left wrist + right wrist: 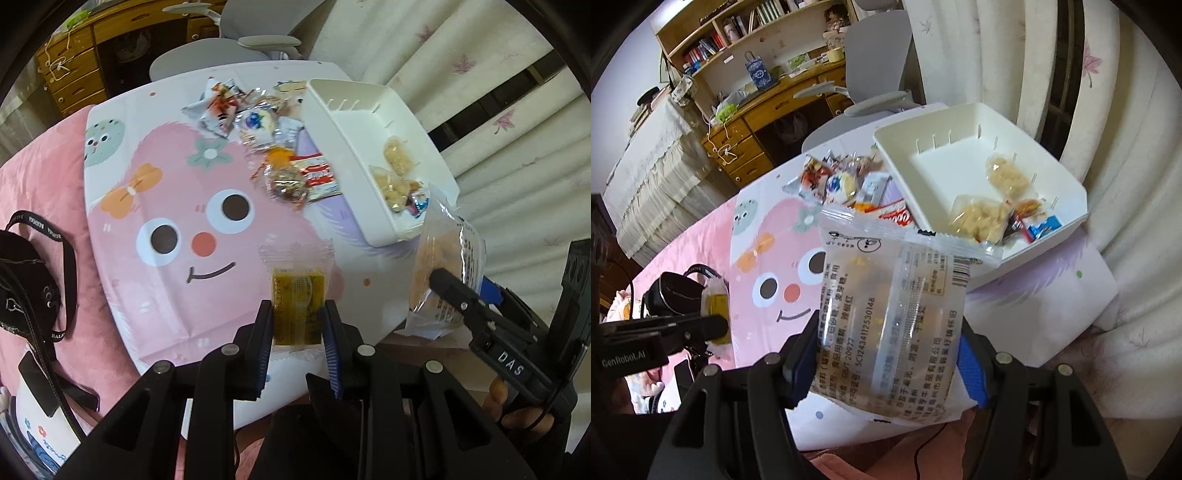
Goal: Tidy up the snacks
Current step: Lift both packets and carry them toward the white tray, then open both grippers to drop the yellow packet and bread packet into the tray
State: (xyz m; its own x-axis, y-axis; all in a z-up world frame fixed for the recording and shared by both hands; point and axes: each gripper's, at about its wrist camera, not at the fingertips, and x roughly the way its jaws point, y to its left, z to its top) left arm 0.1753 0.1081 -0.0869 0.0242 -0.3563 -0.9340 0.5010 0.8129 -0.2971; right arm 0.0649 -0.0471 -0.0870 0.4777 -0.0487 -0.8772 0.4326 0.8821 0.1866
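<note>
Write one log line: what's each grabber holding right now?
left gripper: shut on yellow snack | right gripper: shut on clear packet | white bin: few snacks inside | pile: on mat

Wooden desk [764, 122], bookshelf [738, 33], grey chair [871, 62], floral curtains [1126, 129]

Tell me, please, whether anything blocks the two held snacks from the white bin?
Nothing visible does. The yellow snack and clear packet are held above the table, and the white bin is open-topped, with bare floor at its far end.
</note>
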